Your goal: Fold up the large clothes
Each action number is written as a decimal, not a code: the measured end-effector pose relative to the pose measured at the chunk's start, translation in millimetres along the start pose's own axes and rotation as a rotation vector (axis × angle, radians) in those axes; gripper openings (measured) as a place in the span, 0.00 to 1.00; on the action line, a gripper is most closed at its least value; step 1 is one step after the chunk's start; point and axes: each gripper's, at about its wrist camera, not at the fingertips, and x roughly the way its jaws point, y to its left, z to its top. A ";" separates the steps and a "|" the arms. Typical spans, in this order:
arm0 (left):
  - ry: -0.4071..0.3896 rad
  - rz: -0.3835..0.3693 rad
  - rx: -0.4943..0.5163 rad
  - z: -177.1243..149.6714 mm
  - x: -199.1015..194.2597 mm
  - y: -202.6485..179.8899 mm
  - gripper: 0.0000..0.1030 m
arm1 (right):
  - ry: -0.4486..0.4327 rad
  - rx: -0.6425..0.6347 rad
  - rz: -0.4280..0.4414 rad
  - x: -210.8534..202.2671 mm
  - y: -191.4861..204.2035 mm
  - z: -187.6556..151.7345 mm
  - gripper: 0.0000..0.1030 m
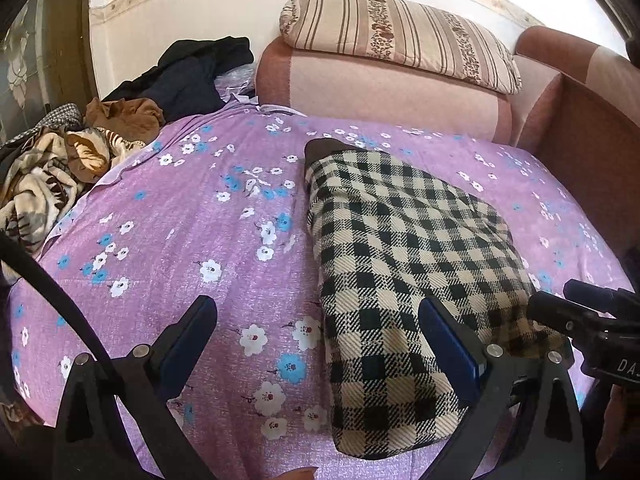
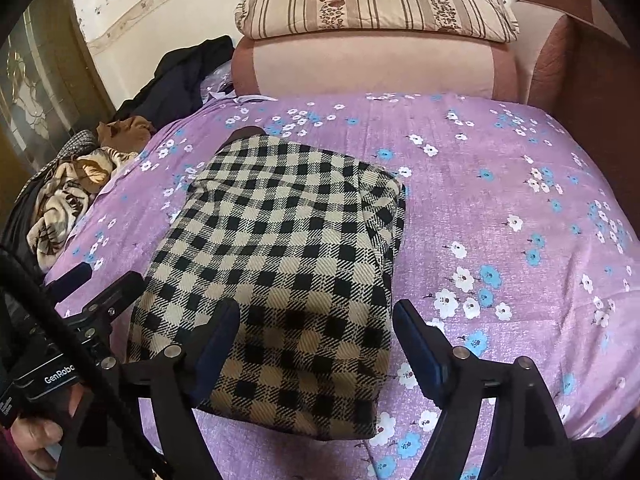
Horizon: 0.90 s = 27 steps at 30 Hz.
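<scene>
A black-and-cream checked garment [image 1: 404, 264] [image 2: 280, 264] lies folded into a thick rectangle on the purple flowered sheet [image 1: 180, 240] [image 2: 500, 208]. My left gripper [image 1: 318, 316] is open above the garment's left edge, one finger over the sheet and the other over the checked cloth, nothing between the pads. My right gripper [image 2: 316, 320] is open over the garment's near right part, jaws wide and holding nothing. In the left wrist view the right gripper [image 1: 576, 312] shows at the right edge. The left gripper [image 2: 100, 292] appears at the left in the right wrist view.
A heap of clothes, brown [image 1: 128, 116], striped tan [image 1: 44, 184] and dark [image 1: 192, 76], lies at the far left. A pink sofa back [image 1: 380, 88] carries a striped pillow [image 1: 400, 36]. A brown armrest [image 1: 588, 116] stands at the right. A black cable [image 1: 60, 300] crosses the lower left.
</scene>
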 end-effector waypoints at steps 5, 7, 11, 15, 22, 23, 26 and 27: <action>-0.002 0.008 0.013 -0.2 0.8 -0.5 0.97 | 0.008 -0.001 -0.002 4.2 3.7 -0.6 0.82; -0.002 0.008 0.016 -0.6 0.8 -1.3 0.97 | 0.013 -0.007 0.000 5.7 5.6 -1.1 0.82; 0.000 0.012 0.015 -1.2 1.1 -2.5 0.97 | 0.016 0.005 0.003 6.9 4.3 -0.8 0.82; 0.001 0.013 0.015 -1.1 1.8 -2.2 0.97 | 0.017 0.016 -0.003 7.7 0.2 -0.3 0.83; 0.006 0.013 0.016 -1.7 3.3 -2.3 0.97 | 0.034 0.023 -0.002 11.1 -3.5 -0.3 0.83; 0.005 0.016 0.018 -1.9 3.3 -2.7 0.97 | 0.035 0.020 -0.003 11.4 -3.0 -0.2 0.83; 0.003 0.022 0.022 -2.1 3.4 -3.4 0.97 | 0.038 0.019 -0.002 12.6 -3.0 0.5 0.83; 0.003 0.021 0.021 -2.1 3.4 -3.0 0.97 | 0.039 0.020 -0.001 12.6 -3.1 0.7 0.83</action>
